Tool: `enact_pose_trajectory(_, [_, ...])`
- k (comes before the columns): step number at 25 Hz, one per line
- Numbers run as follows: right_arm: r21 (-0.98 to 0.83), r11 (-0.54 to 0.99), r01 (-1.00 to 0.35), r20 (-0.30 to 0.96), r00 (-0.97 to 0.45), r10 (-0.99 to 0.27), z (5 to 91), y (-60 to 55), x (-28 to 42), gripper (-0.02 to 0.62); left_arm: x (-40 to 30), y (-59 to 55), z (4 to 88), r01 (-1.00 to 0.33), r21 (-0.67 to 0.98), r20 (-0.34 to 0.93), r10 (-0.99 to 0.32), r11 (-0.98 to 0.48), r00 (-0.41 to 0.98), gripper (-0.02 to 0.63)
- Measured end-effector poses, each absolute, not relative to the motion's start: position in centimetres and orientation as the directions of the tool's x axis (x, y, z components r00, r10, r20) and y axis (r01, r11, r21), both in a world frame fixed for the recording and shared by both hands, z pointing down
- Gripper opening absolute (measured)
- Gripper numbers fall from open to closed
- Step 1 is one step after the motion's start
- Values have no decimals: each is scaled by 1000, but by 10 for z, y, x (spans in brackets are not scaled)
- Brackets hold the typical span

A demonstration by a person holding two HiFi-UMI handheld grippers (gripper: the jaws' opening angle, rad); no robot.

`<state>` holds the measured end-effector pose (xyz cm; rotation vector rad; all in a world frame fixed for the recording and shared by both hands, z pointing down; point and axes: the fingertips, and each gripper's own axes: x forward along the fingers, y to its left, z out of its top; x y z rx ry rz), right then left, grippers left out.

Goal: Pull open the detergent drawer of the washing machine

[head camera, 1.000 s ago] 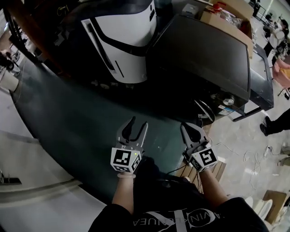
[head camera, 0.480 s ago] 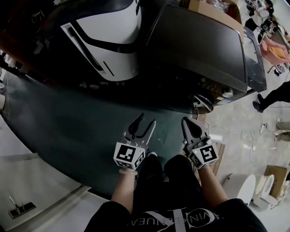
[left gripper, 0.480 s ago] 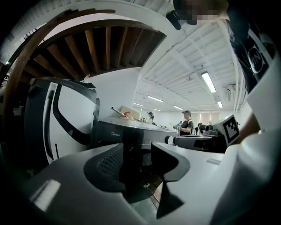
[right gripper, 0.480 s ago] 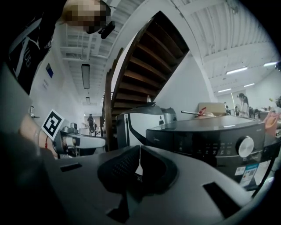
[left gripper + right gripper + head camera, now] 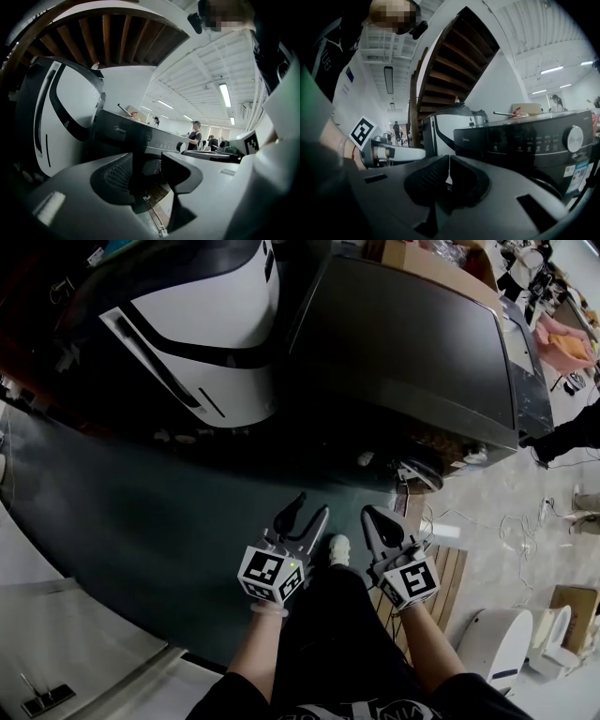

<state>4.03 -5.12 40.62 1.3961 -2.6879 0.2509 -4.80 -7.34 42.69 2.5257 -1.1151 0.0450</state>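
Detergent drawer (image 5: 474, 138) is sitting flush at the left end of the washing machine's (image 5: 403, 343) dark control panel (image 5: 529, 136). It's looking shut as far as I can judge, so none of the pull is done yet.

I'm holding the left gripper (image 5: 311, 506) with its jaws spread and nothing between them. I'm holding the right gripper (image 5: 368, 514) just beside it on the right, jaws pressed together and empty. Both are pointing toward the machine, which is standing well apart on the far side, right of a white appliance (image 5: 206, 334). Neither gripper is touching the panel.

Left to do, as I'm reading it:
- closing in on the drawer front, left of the dial (image 5: 574, 138)
- getting a jaw hold on its edge
- pulling it out toward me
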Motion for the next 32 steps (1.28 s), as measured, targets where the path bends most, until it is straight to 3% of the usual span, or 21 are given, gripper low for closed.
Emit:
enact_pose_trajectory(15, [-132, 573, -809, 174, -588, -790, 453, -107, 41, 12, -18, -157, 462, -630, 534, 42, -726, -564, 686, 190])
enact_pose_trajectory(32, [-176, 589, -789, 235, -615, -753, 498, -124, 43, 12, -18, -219, 470, -380, 794, -179, -781, -474, 599, 190])
